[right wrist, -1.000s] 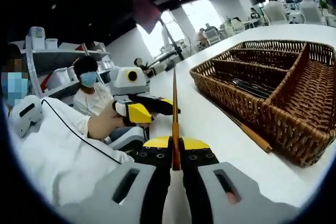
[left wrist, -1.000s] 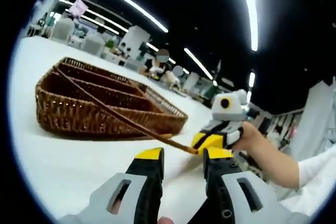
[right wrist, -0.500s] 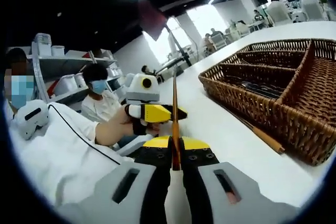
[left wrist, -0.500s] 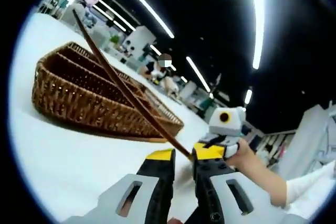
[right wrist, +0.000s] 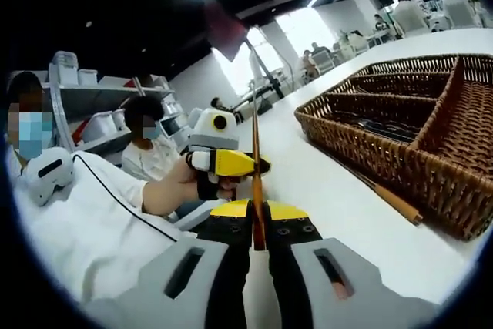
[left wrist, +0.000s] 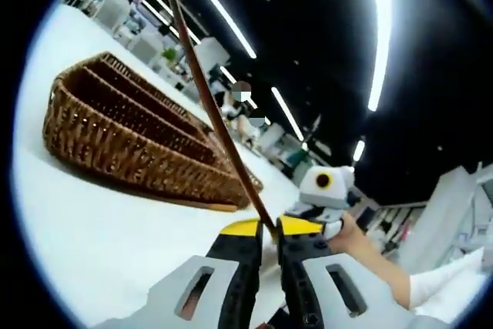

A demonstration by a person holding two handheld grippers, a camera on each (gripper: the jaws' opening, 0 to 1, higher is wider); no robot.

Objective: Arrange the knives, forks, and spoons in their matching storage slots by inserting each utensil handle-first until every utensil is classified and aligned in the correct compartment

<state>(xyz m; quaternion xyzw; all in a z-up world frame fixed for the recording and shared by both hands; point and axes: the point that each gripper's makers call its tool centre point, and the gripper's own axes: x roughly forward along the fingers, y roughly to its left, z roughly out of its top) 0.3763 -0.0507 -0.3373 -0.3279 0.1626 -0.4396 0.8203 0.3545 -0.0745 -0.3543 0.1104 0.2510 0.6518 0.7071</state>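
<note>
A long thin utensil with a brown wooden handle (right wrist: 255,144) stands up from my right gripper (right wrist: 258,209), which is shut on its handle end. My left gripper (right wrist: 231,164), held by a hand, reaches in from the left and meets the shaft a little above. In the left gripper view the same utensil (left wrist: 219,121) slants up and left from between my left gripper (left wrist: 268,229) jaws, which are drawn close on it; the right gripper (left wrist: 323,190) sits just behind. The utensil's far end is hard to make out. The divided wicker basket (right wrist: 362,144) (left wrist: 115,144) lies on the white table.
Dark utensils (right wrist: 377,129) lie in one basket compartment. Another wooden handle (right wrist: 389,199) rests on the table against the basket's near wall. People sit at the table's far end, with shelves behind them. White tabletop (left wrist: 100,229) stretches between me and the basket.
The left jaws have narrowed from wide apart to close around the utensil's shaft. In the left gripper view the utensil has swung from lying across the basket to steeply upright.
</note>
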